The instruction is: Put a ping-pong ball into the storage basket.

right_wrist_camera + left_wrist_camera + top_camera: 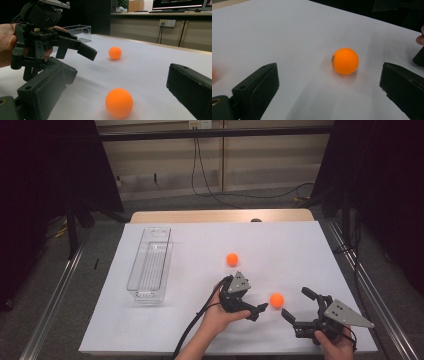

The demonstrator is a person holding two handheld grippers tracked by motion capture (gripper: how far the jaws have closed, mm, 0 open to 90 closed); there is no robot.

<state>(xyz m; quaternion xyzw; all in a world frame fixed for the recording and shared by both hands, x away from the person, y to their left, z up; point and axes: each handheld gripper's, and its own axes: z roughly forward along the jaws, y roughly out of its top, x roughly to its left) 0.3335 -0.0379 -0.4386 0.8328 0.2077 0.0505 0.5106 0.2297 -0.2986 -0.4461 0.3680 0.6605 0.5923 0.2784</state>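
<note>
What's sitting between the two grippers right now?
One orange ball lies on the white table between the left gripper and the right gripper, as the high view shows.

A lab: white-covered table (300,245) between black curtains (380,180), trailing wall cables (200,175), monitor (178,3).

light: even, bright overhead on the white worktop (280,245), dark surrounds | shadows: soft, faint beneath the near orange ball (345,61) | glare: none on the sheet | blur: motion smear at left edge of left gripper view | focus: near jaws slightly soft
</note>
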